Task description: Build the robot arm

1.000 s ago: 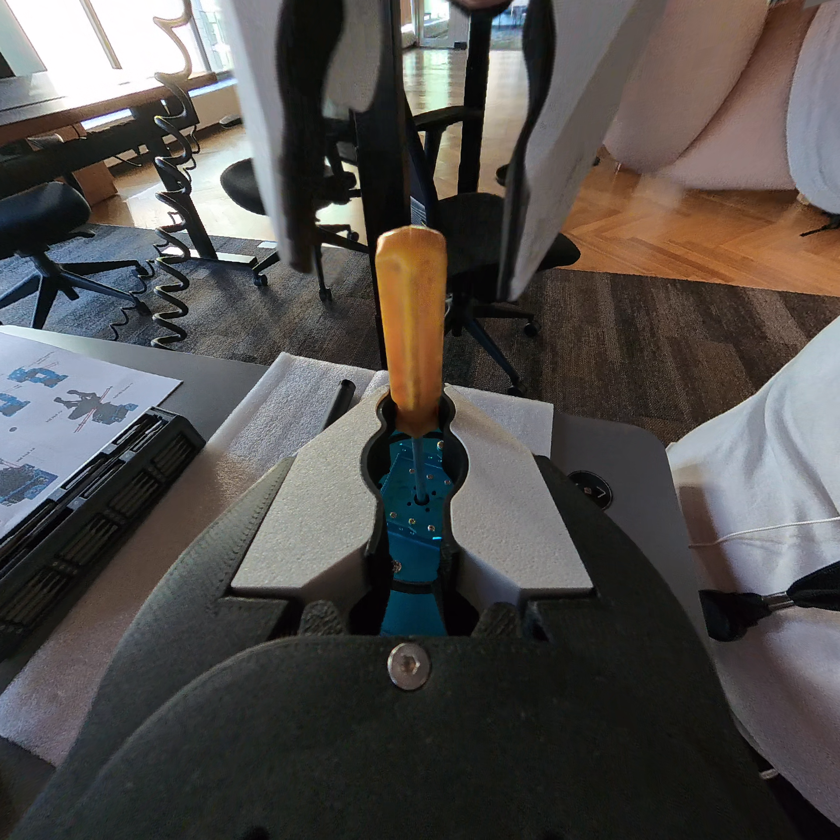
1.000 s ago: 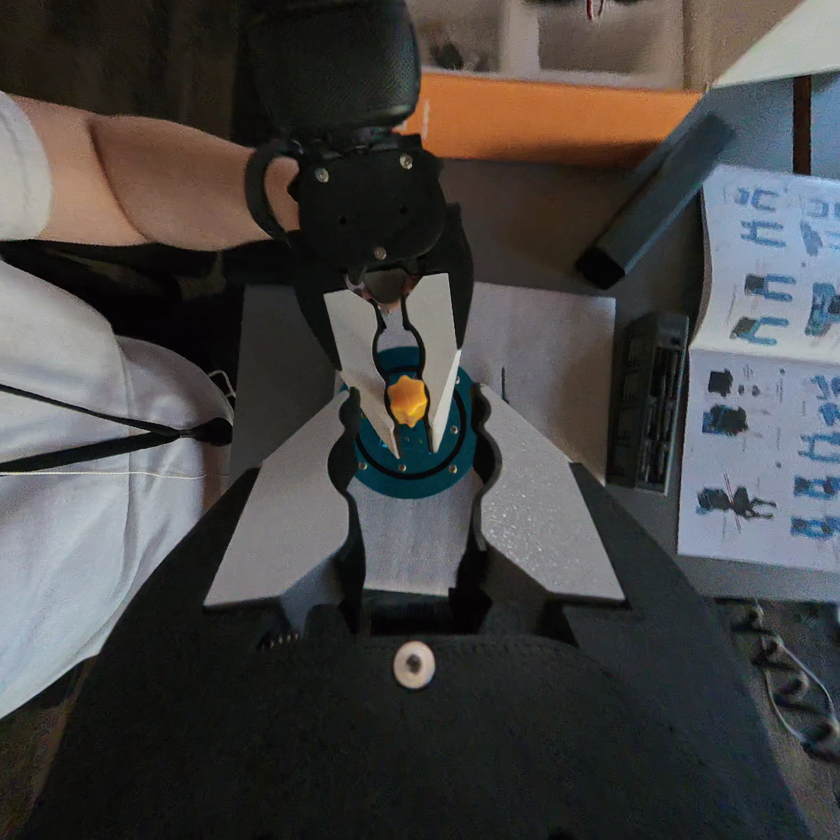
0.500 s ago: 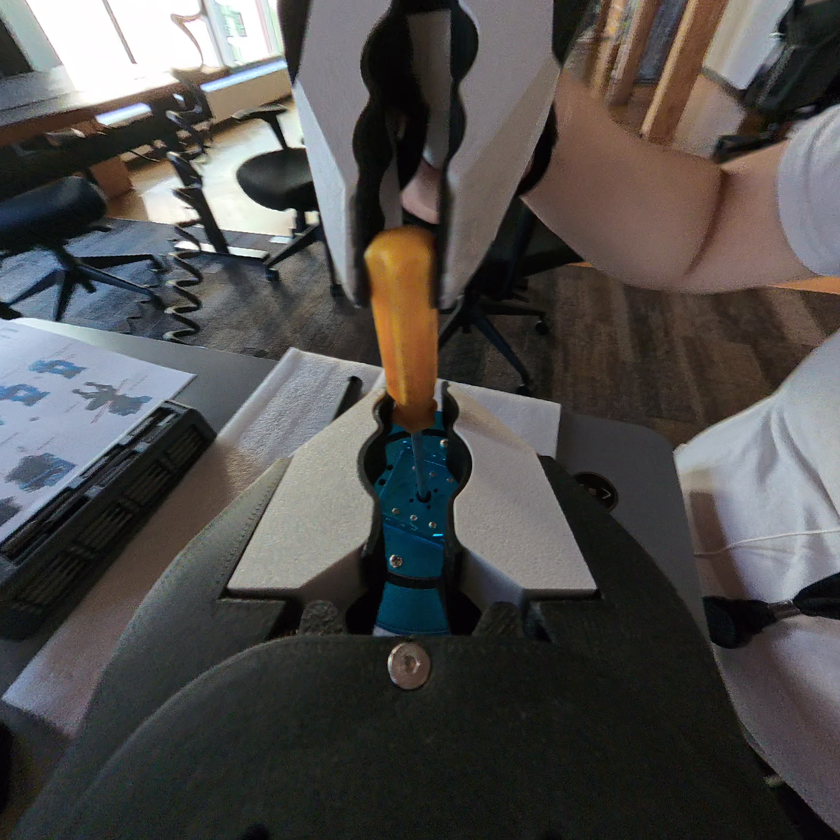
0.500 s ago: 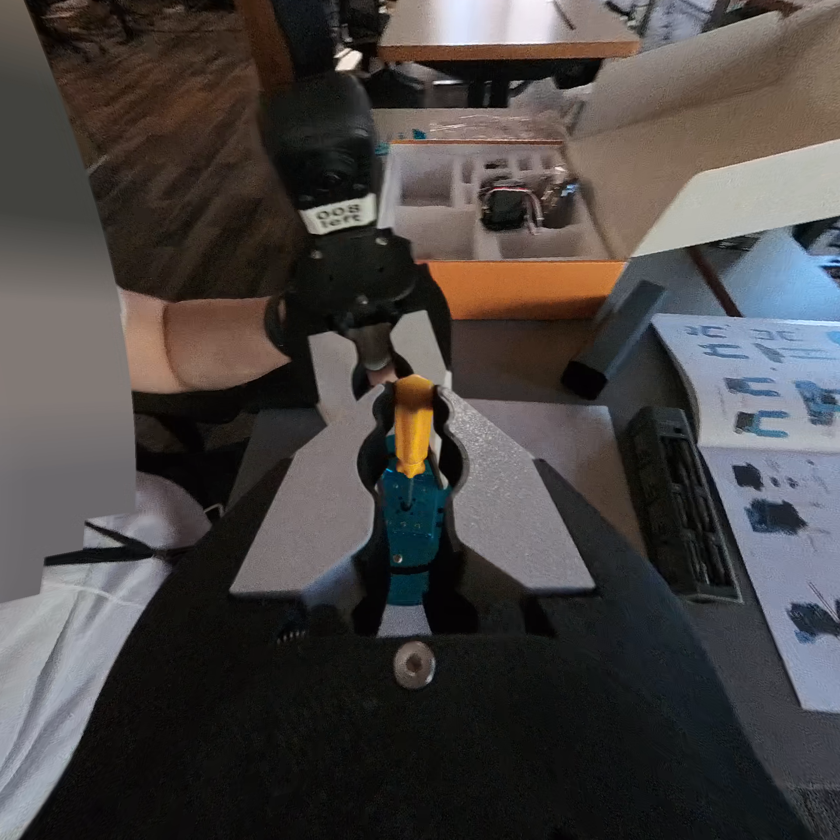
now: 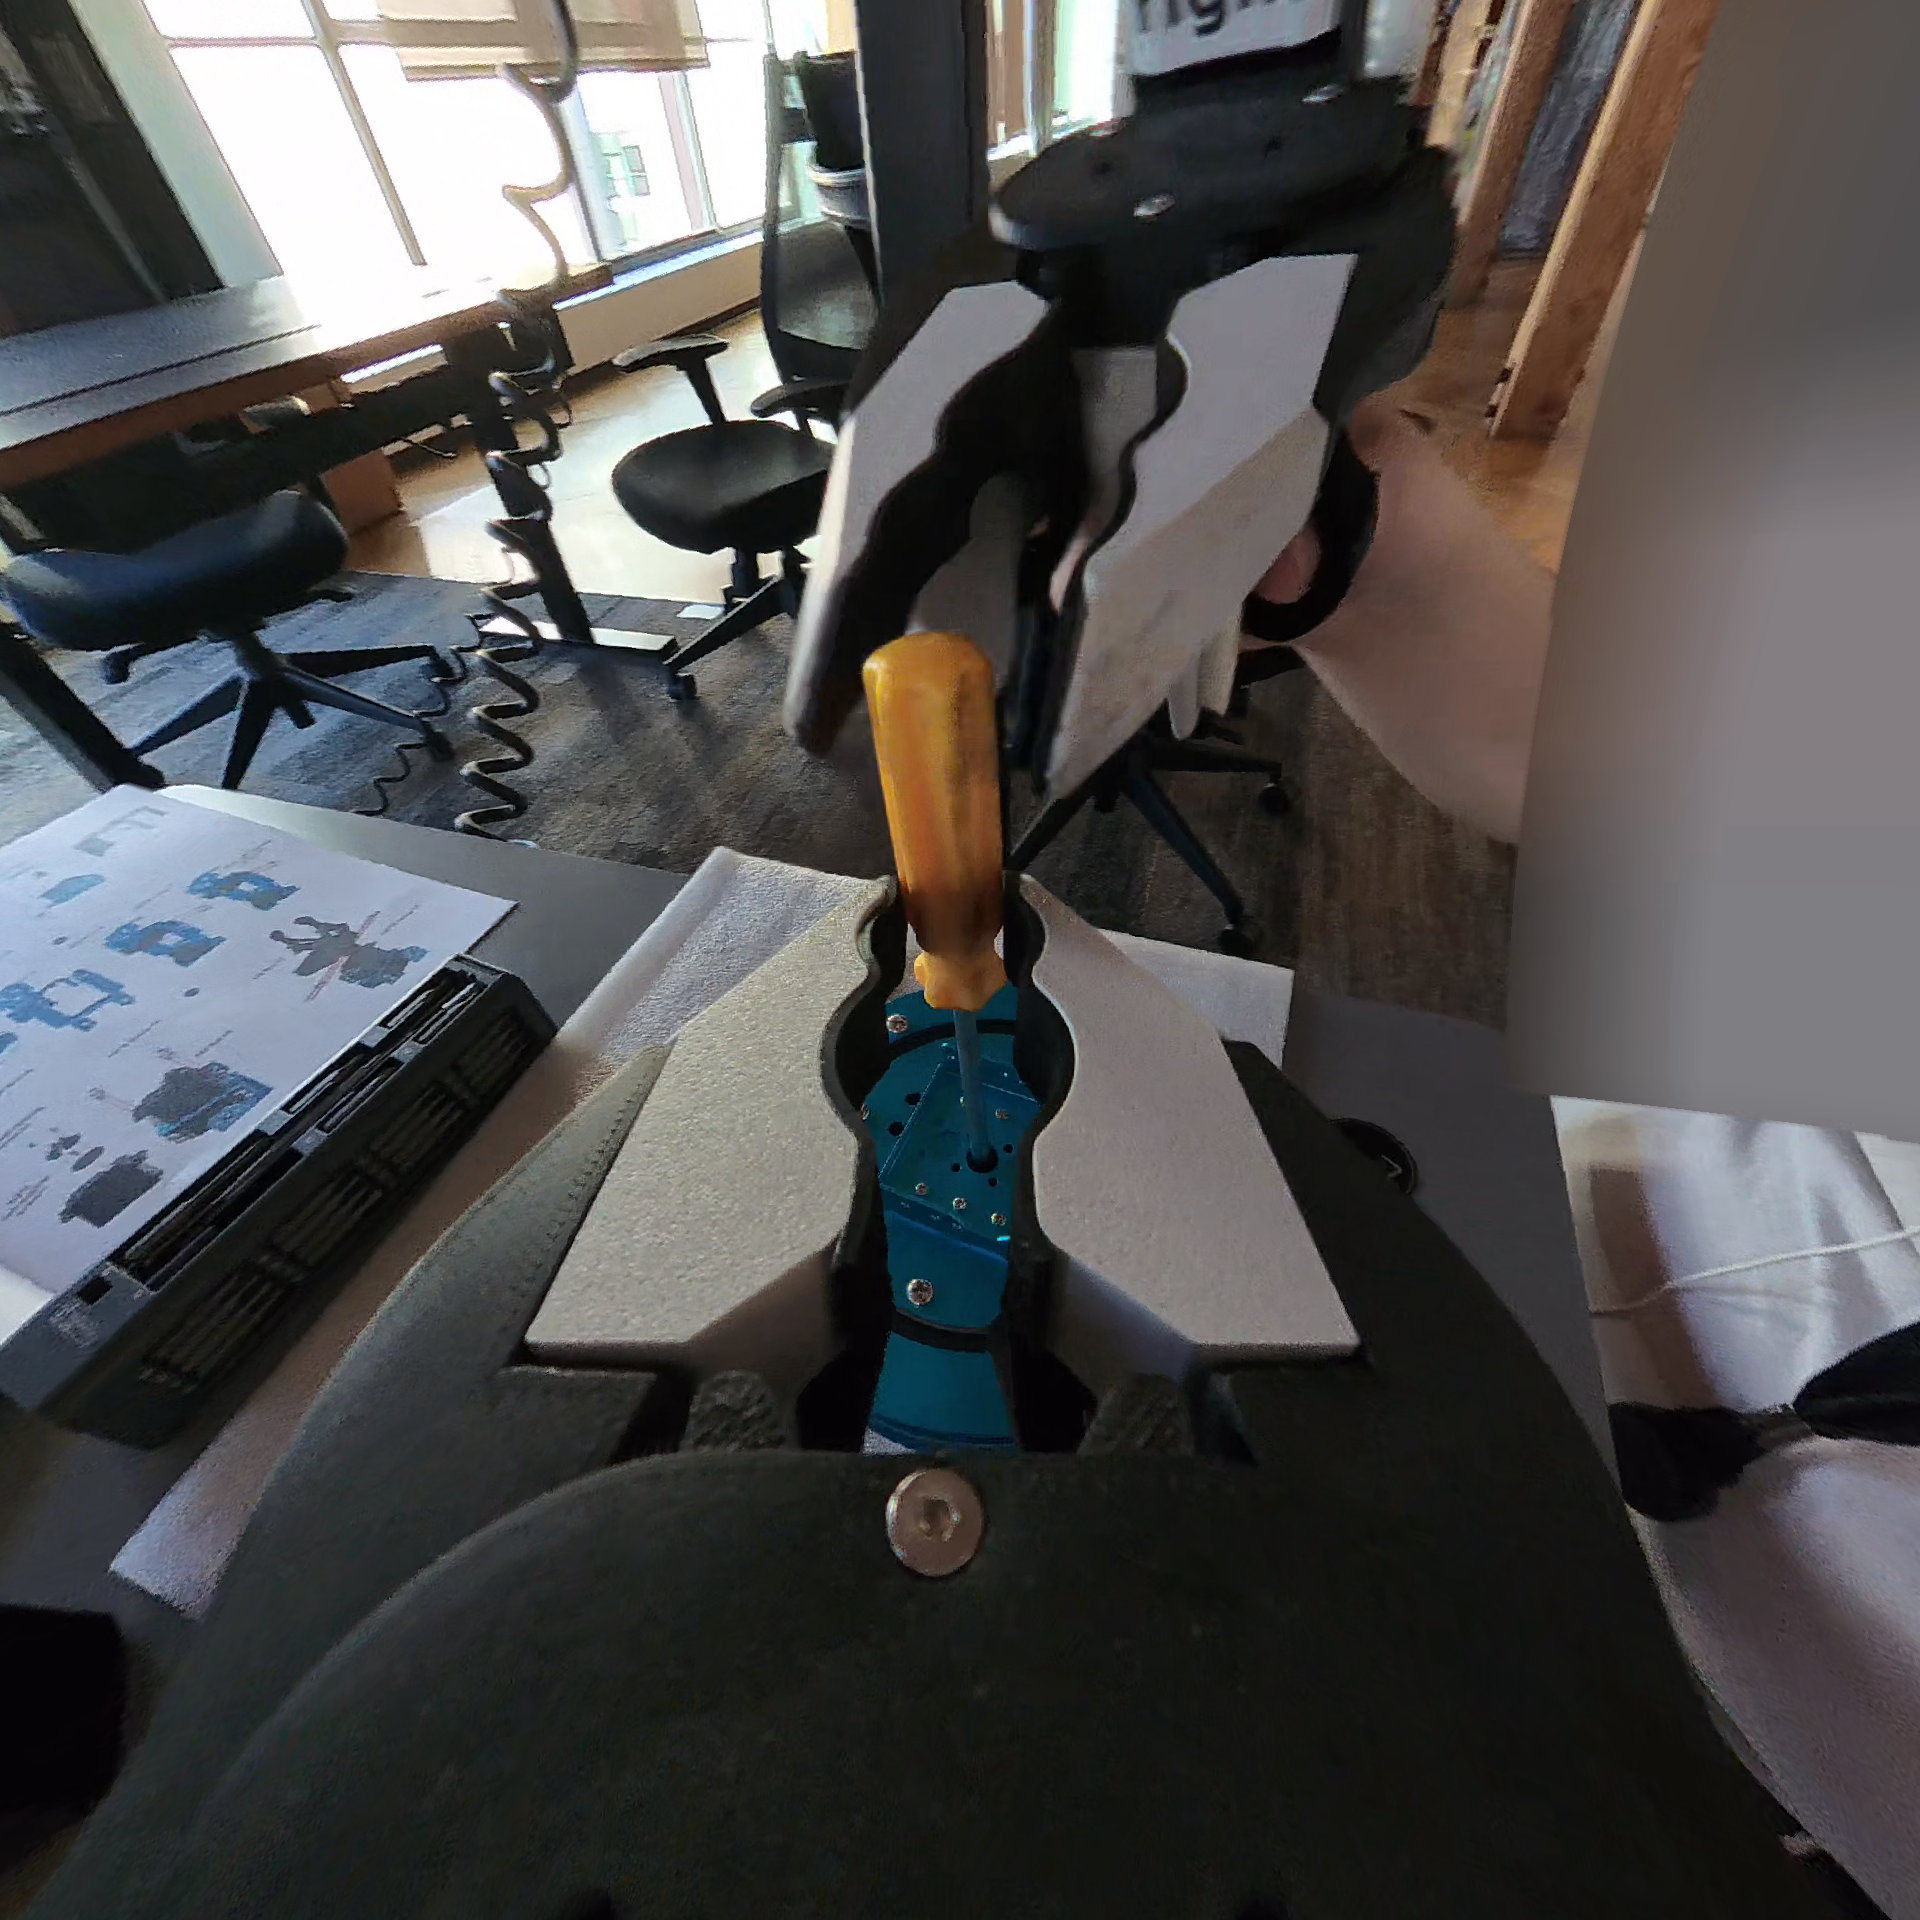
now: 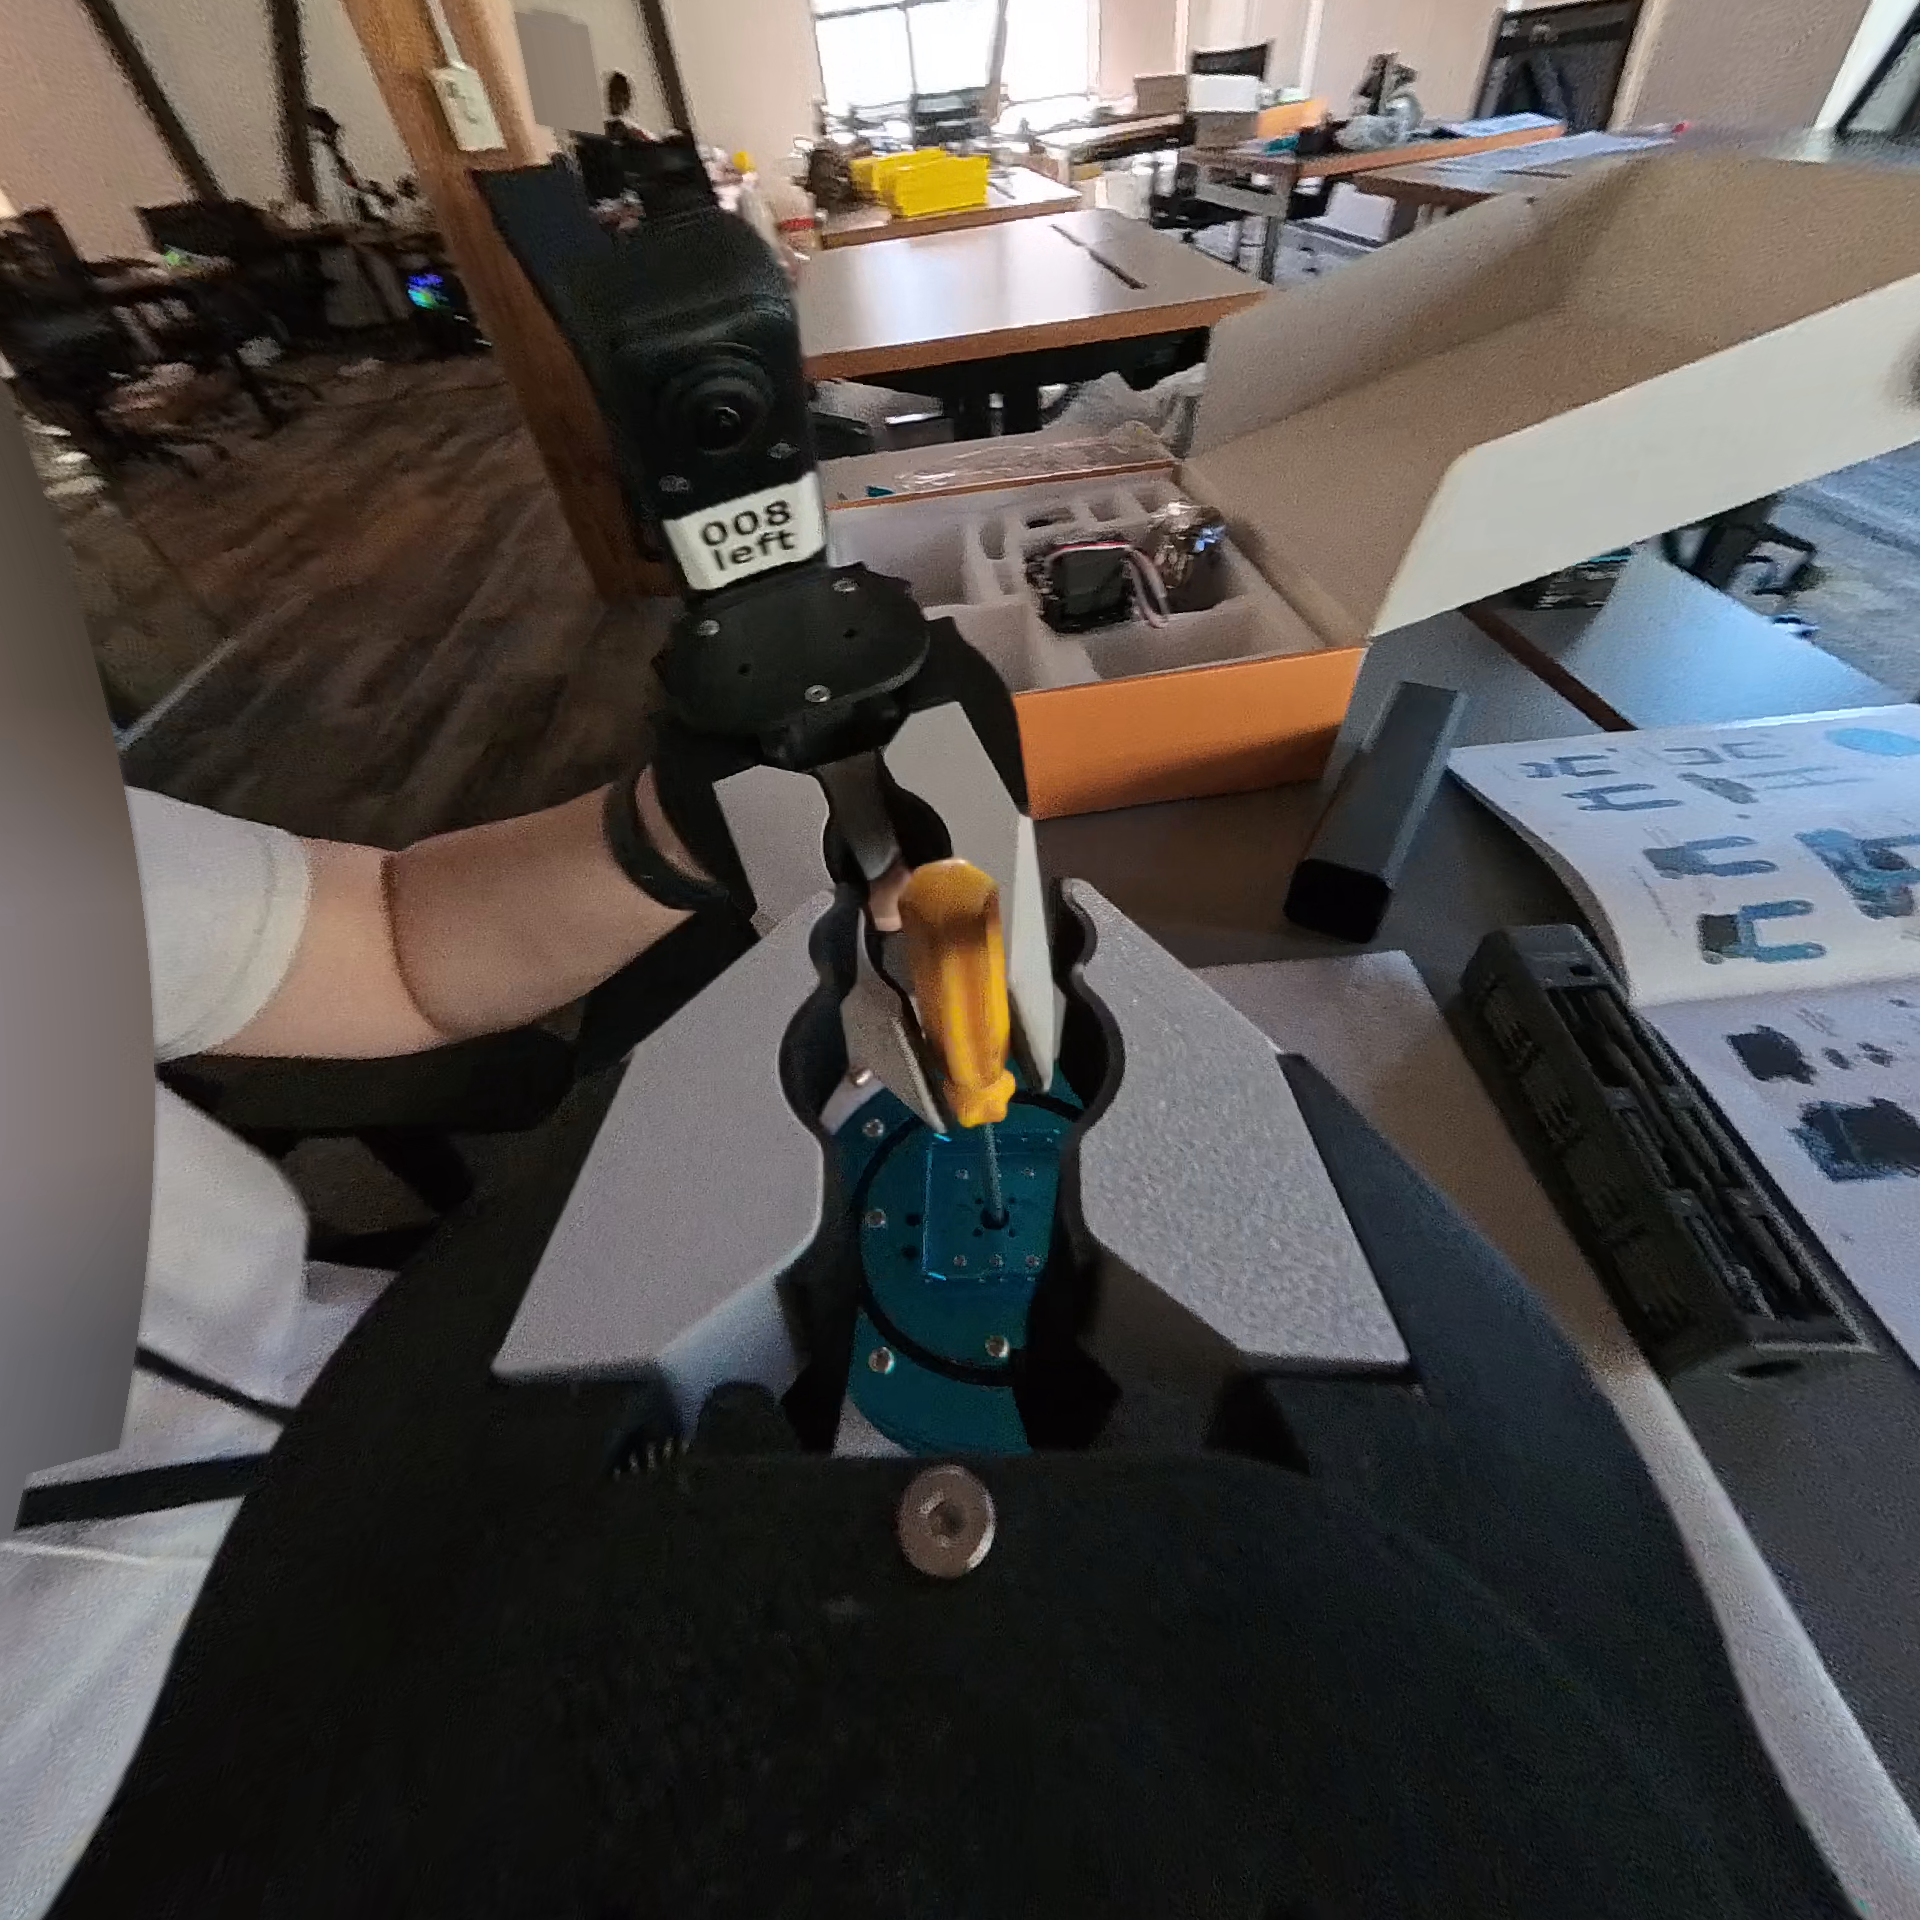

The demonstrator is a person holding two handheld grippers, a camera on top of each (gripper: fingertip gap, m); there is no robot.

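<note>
An orange-handled screwdriver [image 5: 940, 790] stands upright with its tip in a hole of a blue metal part [image 5: 940, 1184] that sits on a round blue disc [image 6: 914, 1392]. My left gripper [image 5: 953, 906] is shut on the lower end of the handle. It also shows in the right wrist view [image 6: 987, 1091], held by a bare forearm. My right gripper [image 6: 951, 904] is open, with its fingers standing either side of the handle's top. In the left wrist view the right gripper [image 5: 935, 748] hangs over the handle from the far side.
A white foam pad [image 5: 727, 935] lies under the blue part. A black bit case [image 5: 281, 1174] and printed sheets [image 5: 187, 956] lie beside it. An open orange box with foam slots [image 6: 1143, 707] and a black bar [image 6: 1371, 821] stand behind. Office chairs [image 5: 727, 488] stand beyond the table.
My right gripper has swung from above the screwdriver down to a low, side-on angle. Its fingers closed near the handle half a second ago and now stand wider. My left gripper has held still.
</note>
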